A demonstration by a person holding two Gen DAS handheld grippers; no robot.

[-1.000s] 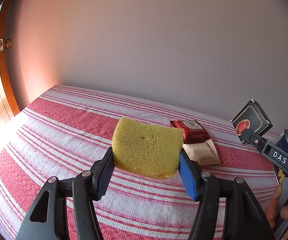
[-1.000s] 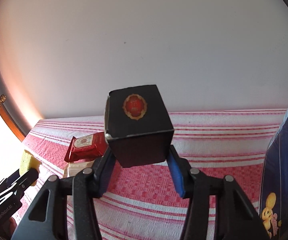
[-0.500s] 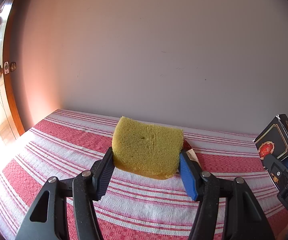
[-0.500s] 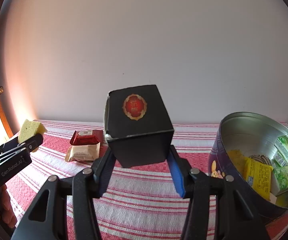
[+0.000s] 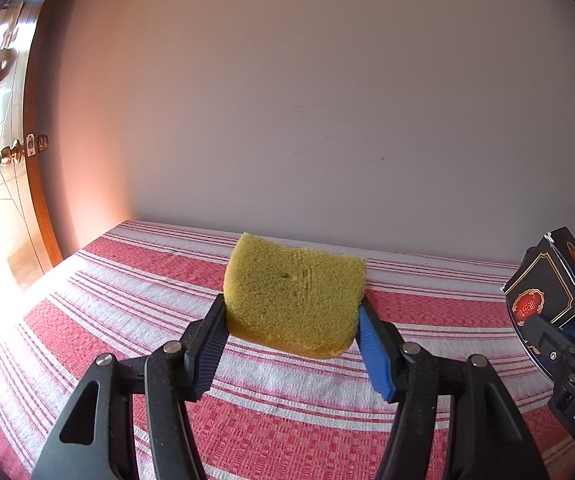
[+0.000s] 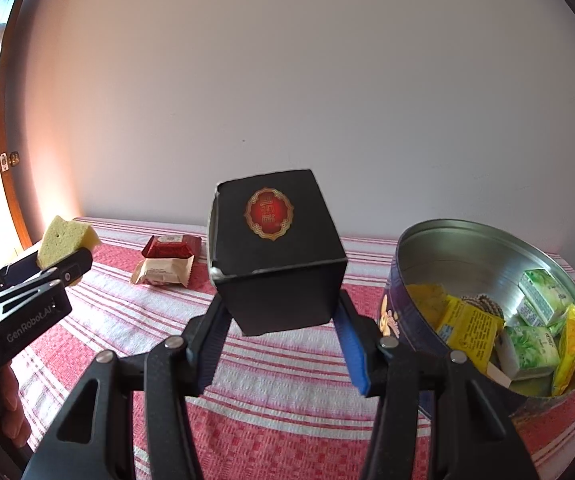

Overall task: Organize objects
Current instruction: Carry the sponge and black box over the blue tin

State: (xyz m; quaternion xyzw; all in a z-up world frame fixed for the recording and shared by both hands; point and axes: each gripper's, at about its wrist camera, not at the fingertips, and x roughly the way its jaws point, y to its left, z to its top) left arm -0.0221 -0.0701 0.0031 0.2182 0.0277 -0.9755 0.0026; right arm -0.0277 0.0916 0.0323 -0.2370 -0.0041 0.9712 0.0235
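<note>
L gripper [image 5: 291,344] pinches a yellow sponge [image 5: 293,294] btwn its blue pads [image 5: 373,356], sponge held up off the table [image 5: 127,292], which wears a red & white striped cloth. Sponge sits upright-ish in the jaws, a small hole in its front face. R gripper [image 6: 279,344] clamps a black box [image 6: 275,248] w/ a red-gold emblem on top, box tilted a bit, also lifted clear of the cloth; its lower sides are gripped by the pads. From the L wrist view the black box shows at the far right edge, w/ the R gripper body under it. From the R wrist view the L gripper & sponge show at the left side, above the table's left edge, near the wooden door frame [image 6: 11,184]. On the cloth toward the back edge, by the wall [image 6: 287,80], lie 2 snack packets touching each other: a red packet [image 6: 171,246] behind, a beige packet [image 6: 163,272] in front. At the right end of the table stands a round tin [image 6: 487,240], open, metal inside, dark blue outside w/ a cartoon print. In it: green & white cartons [image 6: 531,346], yellow packets [image 6: 467,326], and smth braided I can't make out. Tin is just right of the R gripper's right finger, apart from the box.
</note>
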